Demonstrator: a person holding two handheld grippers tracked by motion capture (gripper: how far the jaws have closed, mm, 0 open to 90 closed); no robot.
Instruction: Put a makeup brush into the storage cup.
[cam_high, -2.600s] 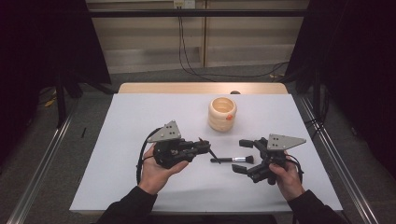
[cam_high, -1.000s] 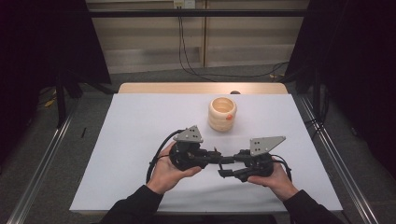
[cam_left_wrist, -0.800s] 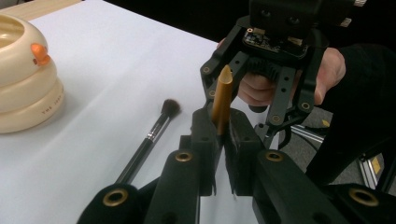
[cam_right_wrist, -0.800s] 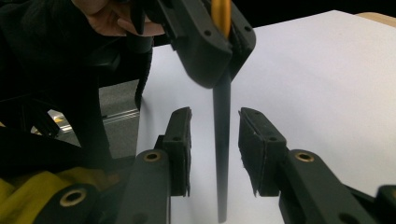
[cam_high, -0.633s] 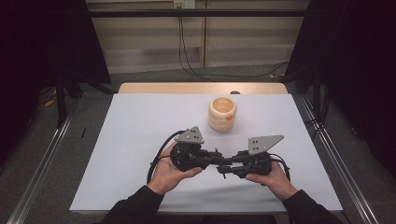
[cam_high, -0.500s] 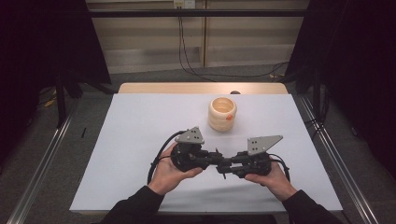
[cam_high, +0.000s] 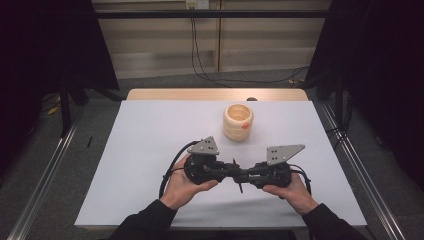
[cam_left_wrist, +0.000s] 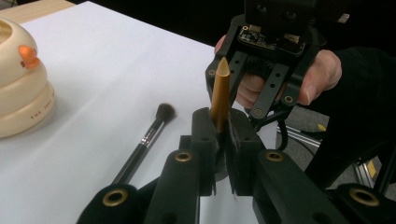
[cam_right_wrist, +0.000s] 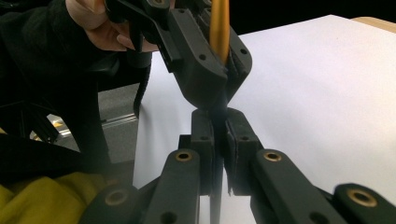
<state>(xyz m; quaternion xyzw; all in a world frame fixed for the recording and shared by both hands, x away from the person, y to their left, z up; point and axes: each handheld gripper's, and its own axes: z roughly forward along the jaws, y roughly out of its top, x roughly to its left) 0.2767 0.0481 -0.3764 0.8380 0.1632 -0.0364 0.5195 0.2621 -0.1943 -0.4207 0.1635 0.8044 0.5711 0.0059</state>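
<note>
Over the near middle of the white table (cam_high: 150, 150) my two grippers meet tip to tip. My left gripper (cam_high: 231, 170) (cam_left_wrist: 219, 123) is shut on a slim gold pen (cam_left_wrist: 219, 91) that stands up between its pads. My right gripper (cam_high: 246, 176) (cam_right_wrist: 219, 122) faces it, and its jaws have just been closing. They are now shut on the pen's thin dark end (cam_right_wrist: 218, 128) just below the left gripper's tips. The gold shaft (cam_right_wrist: 219, 28) rises through the left jaws in the right gripper view.
A cream ribbed holder with an orange duck bill (cam_high: 238, 121) (cam_left_wrist: 18, 88) stands beyond the grippers, at the table's middle. A black makeup brush (cam_left_wrist: 144, 137) lies flat on the table beside the left jaws. Dark curtains and metal rails flank the table.
The grippers were apart with the brush lying between them. They have come together at the middle. Over the last second both hands stay put and the right jaws have drawn in.
</note>
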